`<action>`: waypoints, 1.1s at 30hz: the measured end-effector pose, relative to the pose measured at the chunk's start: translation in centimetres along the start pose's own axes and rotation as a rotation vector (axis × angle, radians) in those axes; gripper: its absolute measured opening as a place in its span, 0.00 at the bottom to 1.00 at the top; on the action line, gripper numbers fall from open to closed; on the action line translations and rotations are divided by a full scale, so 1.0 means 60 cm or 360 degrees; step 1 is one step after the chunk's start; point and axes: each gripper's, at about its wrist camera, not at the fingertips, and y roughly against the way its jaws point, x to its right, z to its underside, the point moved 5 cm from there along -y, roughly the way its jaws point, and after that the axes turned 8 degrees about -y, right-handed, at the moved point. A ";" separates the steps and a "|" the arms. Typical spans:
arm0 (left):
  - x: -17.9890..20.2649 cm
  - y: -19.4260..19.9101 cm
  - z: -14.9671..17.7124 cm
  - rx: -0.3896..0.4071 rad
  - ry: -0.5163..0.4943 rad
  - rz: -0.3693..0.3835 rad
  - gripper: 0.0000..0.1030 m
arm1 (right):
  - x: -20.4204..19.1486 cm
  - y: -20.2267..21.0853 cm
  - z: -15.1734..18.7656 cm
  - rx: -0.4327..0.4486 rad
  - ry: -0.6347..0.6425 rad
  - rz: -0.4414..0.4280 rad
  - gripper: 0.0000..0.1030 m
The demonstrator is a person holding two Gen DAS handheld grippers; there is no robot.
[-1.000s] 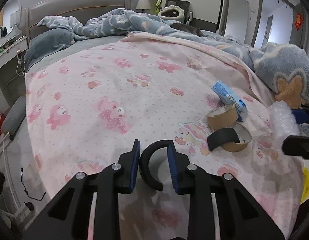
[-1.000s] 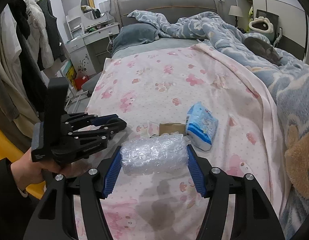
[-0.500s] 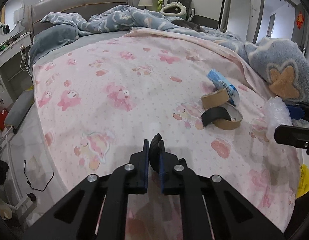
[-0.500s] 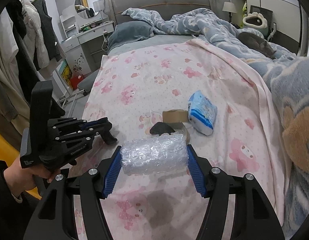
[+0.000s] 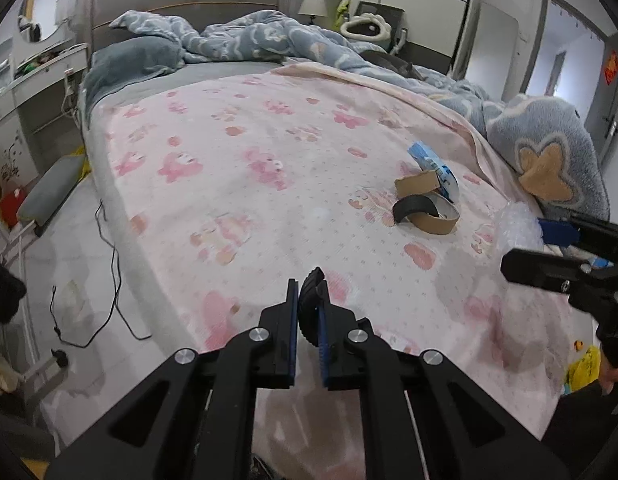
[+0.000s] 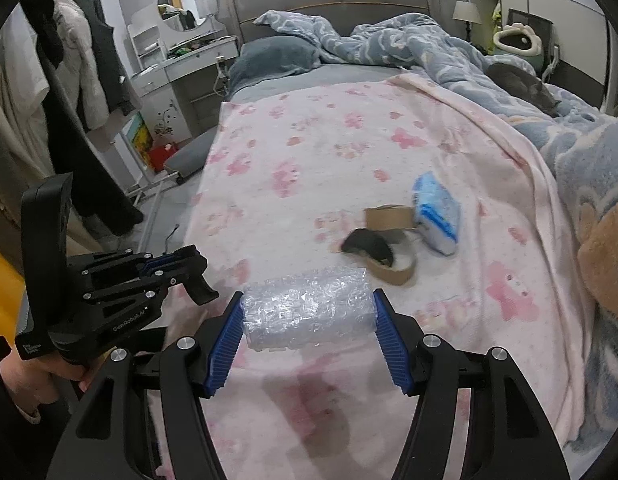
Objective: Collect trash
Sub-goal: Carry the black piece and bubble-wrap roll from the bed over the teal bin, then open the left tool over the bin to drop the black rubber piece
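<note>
My left gripper (image 5: 307,300) is shut on a curved black strip (image 5: 312,286), held above the near edge of the pink bedsheet (image 5: 237,184). From the right wrist view the left gripper (image 6: 191,258) sits at the left, in a person's hand. My right gripper (image 6: 309,328) is shut on a roll of bubble wrap (image 6: 309,306), pressed end to end between the blue pads. On the sheet lie two cardboard tape rings (image 6: 389,218) (image 6: 395,274), a second black strip (image 6: 369,244) and a blue tissue pack (image 6: 435,216).
A crumpled blue quilt (image 5: 269,40) and a grey pillow (image 5: 129,60) cover the head of the bed. A plush blue blanket (image 5: 549,152) lies at the right. A black cable (image 5: 109,264) trails on the floor at the left. Hanging clothes (image 6: 81,80) and a dresser (image 6: 181,68) stand beyond.
My left gripper has shut on the black strip and drawn it back toward the bed's near edge. The right gripper has also pulled back a little, still gripping the bubble wrap.
</note>
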 end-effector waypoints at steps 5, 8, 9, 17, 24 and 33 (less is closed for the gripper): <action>-0.019 0.034 0.023 -0.0008 0.0056 -0.0037 0.09 | -0.035 0.005 0.017 -0.0021 0.0030 -0.0017 0.62; -0.032 0.053 0.039 -0.0014 0.0093 -0.0067 0.09 | -0.057 0.008 0.027 -0.0030 0.0039 -0.0029 0.62; -0.037 0.058 0.044 -0.0017 0.0105 -0.0077 0.09 | -0.063 0.009 0.030 -0.0032 0.0043 -0.0032 0.62; -0.068 0.093 0.098 -0.0074 0.0196 -0.0153 0.09 | -0.126 0.017 0.056 -0.0048 0.0110 -0.0066 0.62; -0.092 0.097 0.163 -0.0210 0.0245 -0.0215 0.09 | -0.174 0.015 0.071 -0.0070 0.0161 -0.0102 0.62; -0.128 0.091 0.238 -0.0400 0.0310 -0.0253 0.09 | -0.242 -0.010 0.086 -0.0134 0.0271 -0.0146 0.62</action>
